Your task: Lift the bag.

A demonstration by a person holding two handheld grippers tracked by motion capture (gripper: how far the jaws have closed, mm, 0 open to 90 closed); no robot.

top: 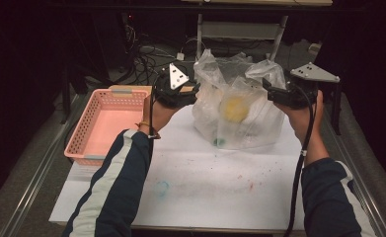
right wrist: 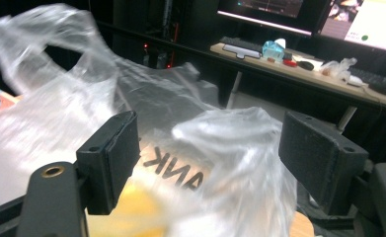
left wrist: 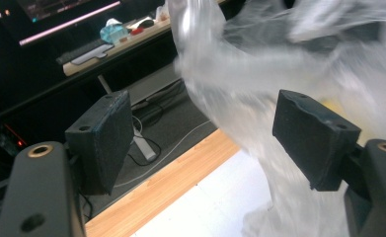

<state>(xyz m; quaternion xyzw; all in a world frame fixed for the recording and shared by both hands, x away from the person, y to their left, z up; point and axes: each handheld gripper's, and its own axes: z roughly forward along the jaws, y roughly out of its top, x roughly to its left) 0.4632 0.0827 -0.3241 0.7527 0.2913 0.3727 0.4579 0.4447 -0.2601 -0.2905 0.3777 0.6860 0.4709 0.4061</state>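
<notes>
A clear plastic bag (top: 240,106) stands at the back middle of the white-covered table (top: 205,182), its two handles up. A yellow round thing (top: 235,108) sits inside it, with a small green thing (top: 220,141) near its bottom. My left gripper (top: 193,91) is at the bag's left handle and my right gripper (top: 269,91) at its right handle. In the left gripper view the gripper (left wrist: 205,133) is open, and blurred bag film (left wrist: 240,84) hangs between the pads without being pressed. In the right gripper view the gripper (right wrist: 215,158) is open around a bag handle (right wrist: 230,143), with the yellow thing (right wrist: 126,212) below.
An empty pink basket (top: 106,123) sits at the table's left. The white cover has coloured stains. Behind the table are floor cables (top: 146,59) and a metal stand. A desk (right wrist: 289,64) with monitors and a keyboard lies farther off.
</notes>
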